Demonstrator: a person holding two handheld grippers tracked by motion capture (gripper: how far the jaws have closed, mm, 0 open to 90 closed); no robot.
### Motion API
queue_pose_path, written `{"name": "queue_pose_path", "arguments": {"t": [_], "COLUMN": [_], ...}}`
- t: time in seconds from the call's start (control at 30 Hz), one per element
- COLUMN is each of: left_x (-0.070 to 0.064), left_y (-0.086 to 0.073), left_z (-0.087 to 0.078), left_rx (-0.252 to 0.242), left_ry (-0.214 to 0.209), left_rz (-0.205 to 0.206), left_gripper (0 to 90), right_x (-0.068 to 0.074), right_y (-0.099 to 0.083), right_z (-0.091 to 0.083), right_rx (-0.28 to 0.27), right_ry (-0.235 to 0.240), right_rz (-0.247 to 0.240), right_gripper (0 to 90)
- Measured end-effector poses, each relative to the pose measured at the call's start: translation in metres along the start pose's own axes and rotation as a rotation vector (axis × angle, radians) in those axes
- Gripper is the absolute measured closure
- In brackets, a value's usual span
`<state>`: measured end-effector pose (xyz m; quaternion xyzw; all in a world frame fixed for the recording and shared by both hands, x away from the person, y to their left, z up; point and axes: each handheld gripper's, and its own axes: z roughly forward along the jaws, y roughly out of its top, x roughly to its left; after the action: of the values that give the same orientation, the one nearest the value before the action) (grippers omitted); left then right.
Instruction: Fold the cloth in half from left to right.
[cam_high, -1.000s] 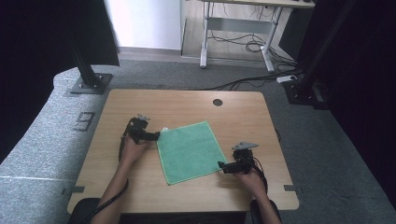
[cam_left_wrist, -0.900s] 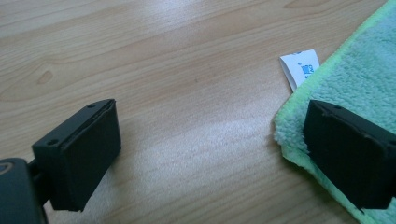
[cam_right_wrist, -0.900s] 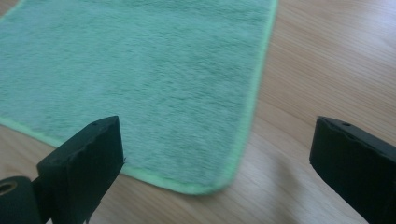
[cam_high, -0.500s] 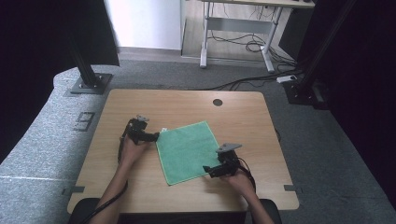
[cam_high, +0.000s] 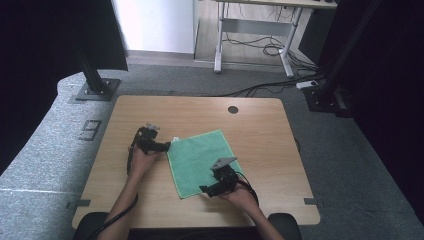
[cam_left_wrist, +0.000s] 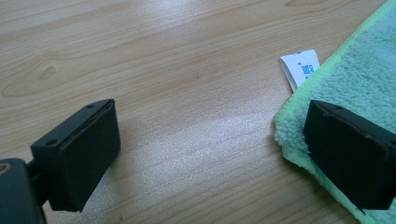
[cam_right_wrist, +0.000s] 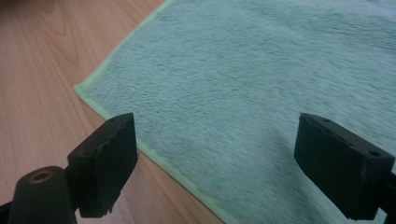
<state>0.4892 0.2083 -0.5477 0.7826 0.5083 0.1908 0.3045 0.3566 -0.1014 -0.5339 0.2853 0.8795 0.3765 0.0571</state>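
1. The left gripper (cam_left_wrist: 205, 154) is standing with its jaws spread wide and nothing between them; one jaw is hanging over bare wood, the other over the near corner of the green towel (cam_left_wrist: 355, 84); in the high view this gripper (cam_high: 162, 146) is sitting at the towel's left far corner, with the person's left hand (cam_high: 142, 160) behind it.
2. The right gripper (cam_right_wrist: 233, 168) is also gaping, holding nothing; its jaws are straddling the towel's pale hemmed edge (cam_right_wrist: 154, 158), one over the wood and one over the cloth; in the high view it (cam_high: 206, 190) is sitting at the towel's near edge, close to the near left corner, with a grey plate on top.
3. The green towel (cam_high: 202, 160) is lying flat and spread out on the middle of the wooden table (cam_high: 260, 130), turned slightly askew to the table's edges.
4. A small white label (cam_left_wrist: 301, 69) with blue print is sticking out from the towel's edge beside the left gripper, resting on the wood.
5. A dark round hole (cam_high: 233, 109) is showing in the tabletop beyond the towel, well apart from both grippers.
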Motion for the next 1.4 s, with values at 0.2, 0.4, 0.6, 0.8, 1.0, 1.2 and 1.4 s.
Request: {"name": "queue_pose_path", "arguments": {"t": [0.2, 0.4, 0.6, 0.8, 1.0, 1.2, 1.4], "left_x": [0.0, 0.0, 0.0, 0.0, 0.0, -0.005, -0.015], "left_y": [0.0, 0.0, 0.0, 0.0, 0.0, -0.003, -0.003], "left_z": [0.001, 0.001, 0.0, 0.0, 0.0, -0.005, -0.006], "left_rx": [-0.001, -0.001, 0.001, 0.002, 0.001, -0.057, -0.072], "left_ry": [0.002, 0.002, 0.002, 0.002, 0.002, -0.062, -0.134], "left_rz": [-0.004, -0.004, -0.004, -0.005, -0.005, 0.055, 0.057], "left_gripper": [3.7, 3.6, 3.6, 3.5, 3.4, 33.1, 80.8], "right_x": [0.013, 0.031, 0.049, 0.063, 0.072, 0.072, 0.07], "right_y": [0.007, 0.016, 0.024, 0.03, 0.032, 0.03, 0.031], "right_z": [0.011, 0.02, 0.029, 0.035, 0.043, 0.042, 0.043], "right_rx": [0.007, 0.006, 0.015, 0.043, 0.092, 0.078, 0.081], "right_ry": [0.038, 0.086, 0.141, 0.186, 0.15, 0.069, 0.066], "right_rz": [-0.032, -0.077, -0.121, -0.166, -0.219, -0.215, -0.19], "right_gripper": [16.8, 25.2, 35.4, 50.4, 59.0, 80.8, 85.1]}}
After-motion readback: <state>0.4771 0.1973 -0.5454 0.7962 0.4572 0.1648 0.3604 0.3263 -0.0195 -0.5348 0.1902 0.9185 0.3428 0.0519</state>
